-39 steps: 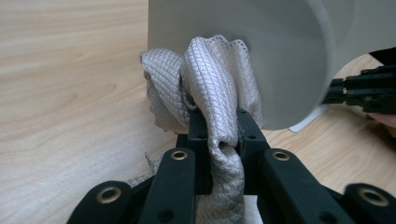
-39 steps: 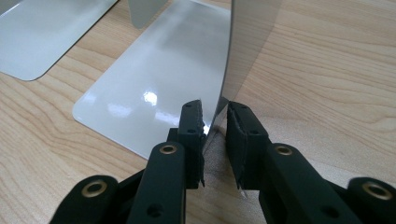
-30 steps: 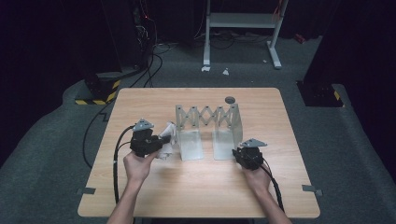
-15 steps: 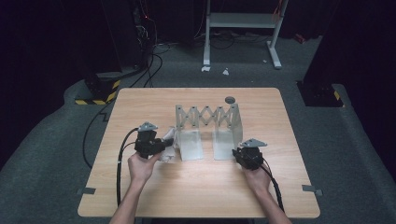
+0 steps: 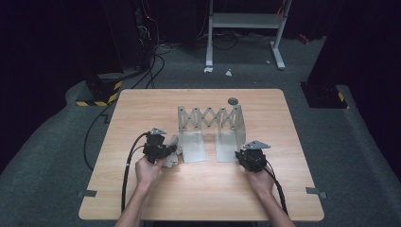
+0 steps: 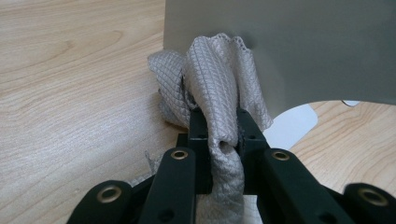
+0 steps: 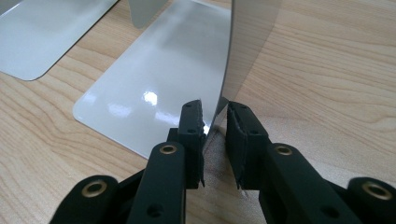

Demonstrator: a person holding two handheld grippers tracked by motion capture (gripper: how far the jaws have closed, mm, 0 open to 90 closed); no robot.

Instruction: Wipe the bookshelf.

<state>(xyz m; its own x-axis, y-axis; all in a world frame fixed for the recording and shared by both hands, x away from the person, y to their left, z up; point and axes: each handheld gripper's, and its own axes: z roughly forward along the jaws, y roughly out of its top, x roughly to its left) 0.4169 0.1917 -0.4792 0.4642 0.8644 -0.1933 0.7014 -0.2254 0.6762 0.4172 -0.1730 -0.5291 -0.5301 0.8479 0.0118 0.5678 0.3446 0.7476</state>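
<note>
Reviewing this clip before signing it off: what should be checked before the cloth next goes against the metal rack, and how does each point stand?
1. Left gripper shut on the grey cloth: ok.
2. Cloth at the rack's left upright plate: ok, bunched right by it; contact cannot tell.
3. Right gripper steadying the rack's right plate: plate edge sits between the jaws, a gap shows on one side; firm grip cannot tell.
4. Rack standing on the table: ok.
5. Small dark disc out of the way: ok, behind the rack.
</note>
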